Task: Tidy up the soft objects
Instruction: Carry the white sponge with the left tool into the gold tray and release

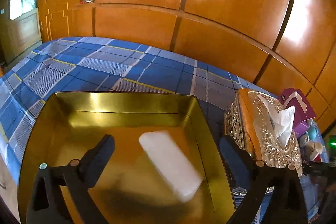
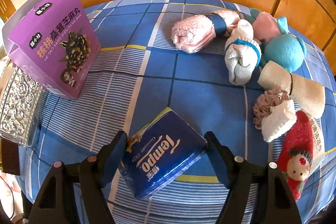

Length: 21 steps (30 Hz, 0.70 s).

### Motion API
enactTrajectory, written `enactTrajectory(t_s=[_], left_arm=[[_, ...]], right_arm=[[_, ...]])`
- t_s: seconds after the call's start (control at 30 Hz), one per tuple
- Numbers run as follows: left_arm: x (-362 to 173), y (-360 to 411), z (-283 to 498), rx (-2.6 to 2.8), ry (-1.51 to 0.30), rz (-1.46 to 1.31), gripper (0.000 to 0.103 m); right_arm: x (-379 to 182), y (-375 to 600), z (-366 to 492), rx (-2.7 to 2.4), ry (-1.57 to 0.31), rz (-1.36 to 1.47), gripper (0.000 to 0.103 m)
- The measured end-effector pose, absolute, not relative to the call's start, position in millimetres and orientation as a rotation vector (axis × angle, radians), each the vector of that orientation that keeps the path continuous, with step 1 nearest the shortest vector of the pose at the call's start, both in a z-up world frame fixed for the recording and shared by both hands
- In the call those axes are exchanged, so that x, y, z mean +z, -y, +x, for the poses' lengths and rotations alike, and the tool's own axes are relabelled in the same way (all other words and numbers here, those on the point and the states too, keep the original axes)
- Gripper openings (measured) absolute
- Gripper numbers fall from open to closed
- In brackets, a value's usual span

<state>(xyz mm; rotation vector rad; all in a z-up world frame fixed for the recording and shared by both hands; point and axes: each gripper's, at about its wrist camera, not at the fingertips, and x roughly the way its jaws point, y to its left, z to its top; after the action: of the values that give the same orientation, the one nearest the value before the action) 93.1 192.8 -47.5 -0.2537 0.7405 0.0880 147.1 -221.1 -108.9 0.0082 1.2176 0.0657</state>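
In the left wrist view, a white soft block (image 1: 171, 162), motion-blurred, is inside the gold tin box (image 1: 124, 101) between the fingers of my left gripper (image 1: 168, 150), which is open and not touching it. In the right wrist view, my right gripper (image 2: 166, 145) closes on a blue Tempo tissue pack (image 2: 162, 155); both fingers touch its sides. To the right lie a pink rolled towel (image 2: 194, 34), a white knotted cloth (image 2: 241, 54), a teal plush (image 2: 283, 51), a cream rolled cloth (image 2: 294, 87), a beige scrunchie (image 2: 266, 106) and a red plush (image 2: 298, 152).
The bed has a blue plaid sheet (image 2: 147, 56). A purple snack box (image 2: 54, 43) stands at the left, and an ornate silver tissue box (image 1: 266, 131) sits beside the tin. Wooden wardrobe panels (image 1: 210, 3) run behind the bed.
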Motion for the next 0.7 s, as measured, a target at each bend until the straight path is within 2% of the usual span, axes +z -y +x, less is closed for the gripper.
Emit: enactTrajectory(t_s=[0.4,0.6,0.7], left_arm=[[-39,-177,37,0.161,-0.710,-0.149,0.101],[-38,-165,24,0.146,-0.720,-0.120,0.101],[-37,-158,16,0.136,-0.715,-0.094,0.101]], right_arm=[[-112,230,153,0.066,-1.213,-0.002,0.074],[-106,232,151,0.032,-1.190,0.001,0.066],[-102,239,152,0.010,-1.178,0.035,0.058]])
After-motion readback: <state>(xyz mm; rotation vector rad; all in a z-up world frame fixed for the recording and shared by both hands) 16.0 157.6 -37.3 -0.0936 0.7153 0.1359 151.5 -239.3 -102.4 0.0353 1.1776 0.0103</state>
